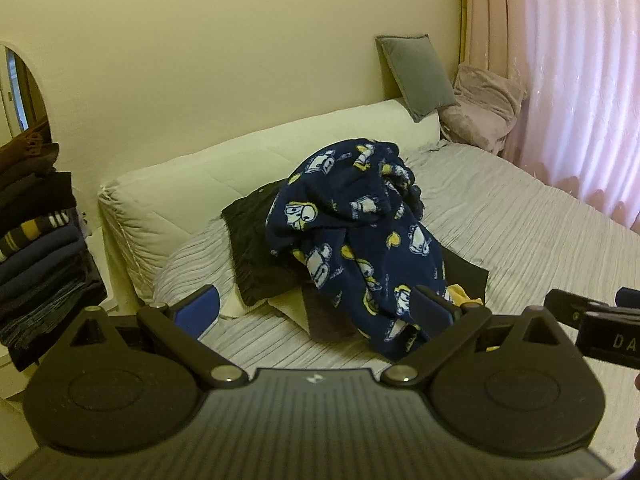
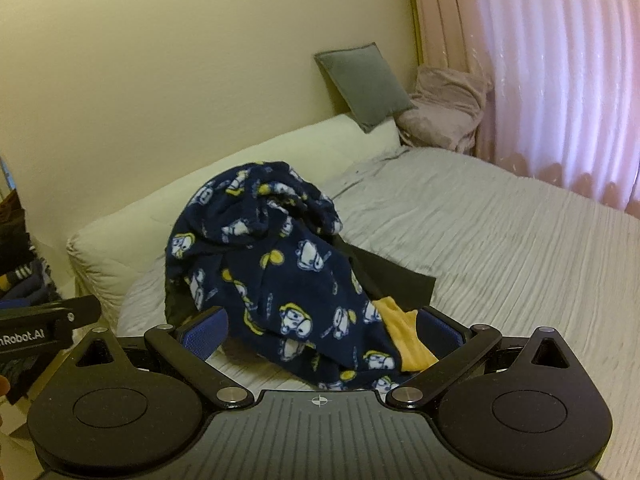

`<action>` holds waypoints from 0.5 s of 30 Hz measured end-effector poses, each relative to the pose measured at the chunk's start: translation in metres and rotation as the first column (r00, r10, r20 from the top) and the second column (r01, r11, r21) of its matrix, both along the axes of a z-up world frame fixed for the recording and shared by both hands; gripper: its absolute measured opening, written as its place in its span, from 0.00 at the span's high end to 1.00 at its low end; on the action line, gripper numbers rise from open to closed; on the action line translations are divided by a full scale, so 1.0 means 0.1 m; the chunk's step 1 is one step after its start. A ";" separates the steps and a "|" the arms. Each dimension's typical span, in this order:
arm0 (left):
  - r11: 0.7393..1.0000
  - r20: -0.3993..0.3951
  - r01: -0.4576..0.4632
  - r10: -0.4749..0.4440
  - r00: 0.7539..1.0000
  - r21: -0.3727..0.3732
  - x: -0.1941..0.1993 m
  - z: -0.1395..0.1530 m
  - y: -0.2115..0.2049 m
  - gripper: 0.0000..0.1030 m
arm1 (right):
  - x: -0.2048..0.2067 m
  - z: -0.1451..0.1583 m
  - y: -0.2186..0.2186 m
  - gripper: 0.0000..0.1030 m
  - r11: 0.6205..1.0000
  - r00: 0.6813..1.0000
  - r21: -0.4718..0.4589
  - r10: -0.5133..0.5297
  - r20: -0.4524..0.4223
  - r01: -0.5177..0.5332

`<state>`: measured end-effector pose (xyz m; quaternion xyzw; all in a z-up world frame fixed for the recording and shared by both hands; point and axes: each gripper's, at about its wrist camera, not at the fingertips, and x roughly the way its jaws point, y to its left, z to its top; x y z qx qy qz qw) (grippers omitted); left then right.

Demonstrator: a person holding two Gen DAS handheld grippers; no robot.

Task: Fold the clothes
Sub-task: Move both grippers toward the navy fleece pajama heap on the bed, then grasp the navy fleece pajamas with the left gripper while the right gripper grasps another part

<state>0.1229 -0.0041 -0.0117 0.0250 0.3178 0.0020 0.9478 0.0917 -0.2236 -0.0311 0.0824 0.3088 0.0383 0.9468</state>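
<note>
On the ribbed grey bedspread: crumpled navy fleece garment, cartoon-printed, heaped over black and yellow cloth. Left gripper and right gripper level before it, jaws spread, empty.

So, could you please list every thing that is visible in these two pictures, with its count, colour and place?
fleece garment: one, navy with white-and-yellow print, heaped mid-bed
dark clothes: some, black, under the heap
yellow garment: one, under the heap's near edge
bed cover: one, light grey
long cushion: one, cream, along the wall
pillow: one, grey, leaning on the wall
blanket: one, pink, bed corner
curtain: pink, right
folded stack: one, dark, far left
left gripper: open
right gripper: open
</note>
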 end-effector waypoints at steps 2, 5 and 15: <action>1.000 -0.013 0.008 -0.008 1.000 -0.001 0.14 -0.04 0.05 0.03 | 0.12 -0.07 0.01 0.00 1.000 1.000 0.010 -0.011 -0.014 0.011; 1.000 -0.033 0.020 -0.020 0.999 -0.002 0.34 -0.11 0.12 0.03 | 0.29 -0.16 0.03 0.00 1.000 0.999 0.019 -0.020 -0.037 0.021; 0.998 -0.095 0.067 -0.068 0.993 -0.010 1.04 -0.32 0.35 0.06 | 0.93 -0.46 0.20 0.00 0.998 0.992 0.032 -0.052 -0.118 0.056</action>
